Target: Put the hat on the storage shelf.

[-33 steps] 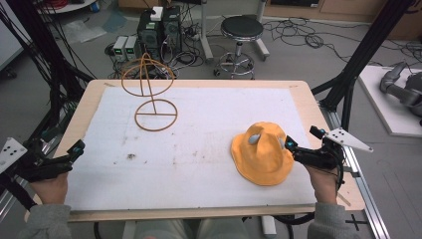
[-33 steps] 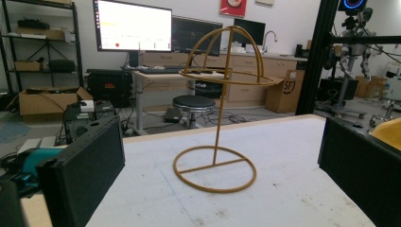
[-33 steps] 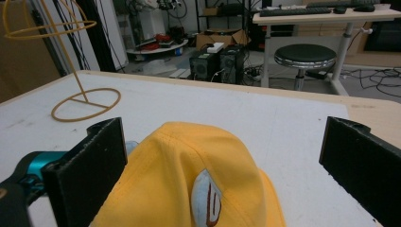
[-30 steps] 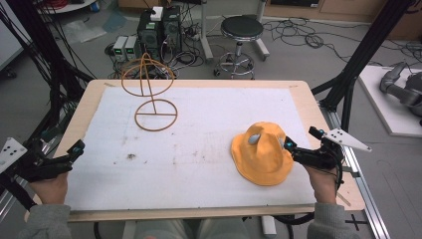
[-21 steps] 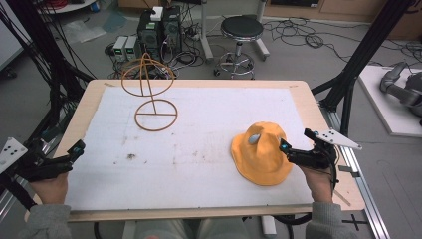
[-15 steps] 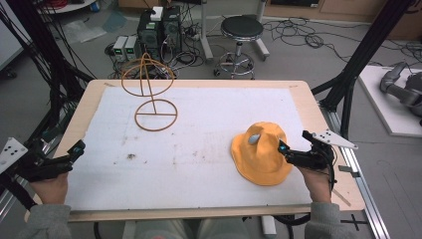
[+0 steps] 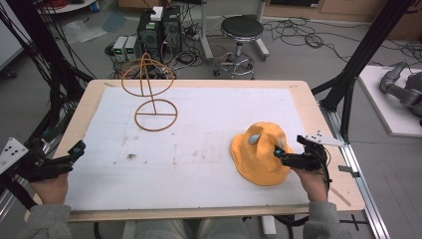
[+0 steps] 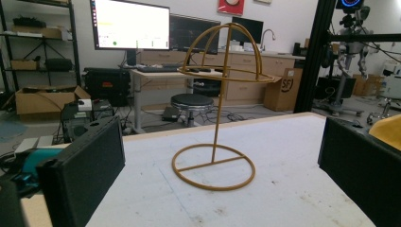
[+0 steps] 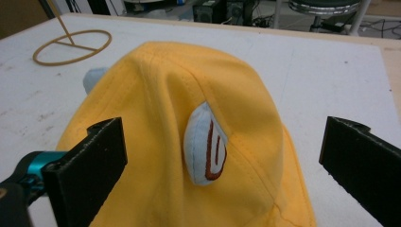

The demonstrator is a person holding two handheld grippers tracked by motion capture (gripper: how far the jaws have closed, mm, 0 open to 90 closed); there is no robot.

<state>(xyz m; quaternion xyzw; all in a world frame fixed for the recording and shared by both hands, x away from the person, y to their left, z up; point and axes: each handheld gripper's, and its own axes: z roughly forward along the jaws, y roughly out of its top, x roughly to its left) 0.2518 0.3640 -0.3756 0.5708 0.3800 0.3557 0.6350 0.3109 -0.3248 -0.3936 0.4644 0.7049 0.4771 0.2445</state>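
The table (image 7: 308, 107) occupies the centre of the high view; a white mat covers most of its top. One table, one mat.

One hat stand (image 7: 150, 94), a brass-coloured wire frame with a round base ring and a domed top, stands upright in the upper left of the high view. It carries nothing. In the left gripper view it stands at centre frame (image 8: 215, 142).

One yellow hat (image 7: 261, 154) lies crown-up on the mat in the lower right of the high view, well apart from the stand. Two pale ear-shaped patches are sewn to its crown; one sits at centre of the right gripper view (image 9: 205, 144).

Two grippers are in use. The right gripper (image 7: 281, 155) is at the hat's right side, tips over the crown. In the right gripper view its jaws stand wide apart with the crown between them; no cloth is pinched. The left gripper (image 7: 75, 149) rests at the lower left edge of the table, jaws spread, holding nothing, aimed toward the stand.

Status, as judged: the work appears to be placing the hat on the stand. Approach to the hat is complete. Remaining: close on the crown, lift, carry to the upper left, seat on the dome.
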